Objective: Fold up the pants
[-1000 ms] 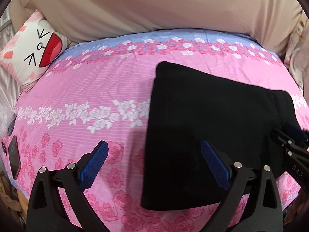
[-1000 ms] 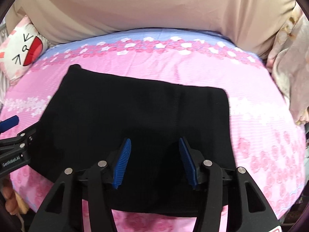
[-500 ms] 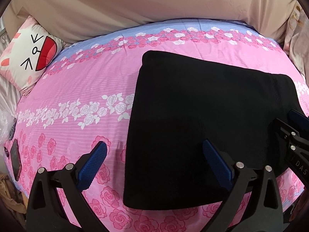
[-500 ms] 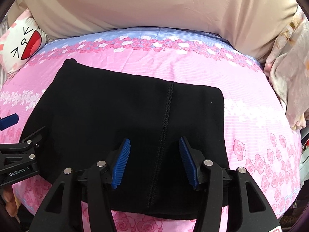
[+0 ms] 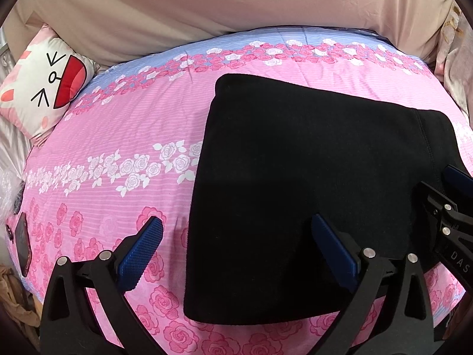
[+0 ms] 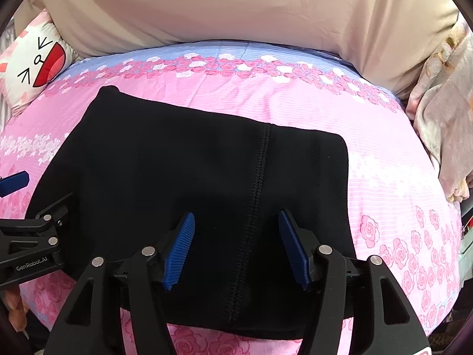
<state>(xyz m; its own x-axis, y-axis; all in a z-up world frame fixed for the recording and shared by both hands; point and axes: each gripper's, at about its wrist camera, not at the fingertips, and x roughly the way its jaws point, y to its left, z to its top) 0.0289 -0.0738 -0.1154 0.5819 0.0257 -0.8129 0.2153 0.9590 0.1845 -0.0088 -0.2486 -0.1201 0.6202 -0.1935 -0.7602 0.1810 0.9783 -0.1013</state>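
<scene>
The black pants (image 5: 295, 192) lie folded into a flat rectangle on the pink rose-print bed cover (image 5: 118, 136). A stitched seam runs down their right part (image 6: 260, 192). My left gripper (image 5: 236, 222) hovers open over the pants' near left edge, one finger above the cover and one above the cloth. My right gripper (image 6: 236, 216) hangs over the seam near the front edge. Its jaws are opening, and nothing is pinched between them. Each gripper shows at the side of the other's view, the right gripper (image 5: 449, 201) and the left gripper (image 6: 32, 195).
A cat-face cushion (image 5: 44, 88) rests at the far left corner of the bed. Beige fabric (image 5: 236, 14) rises behind the bed. Crumpled pale cloth (image 6: 443, 118) is piled at the right edge. A dark phone (image 5: 22, 245) lies on the left edge.
The right gripper's jaws have spread a little wider. The left view has shifted slightly, so the pants sit a bit further left in it. The pants themselves lie as before.
</scene>
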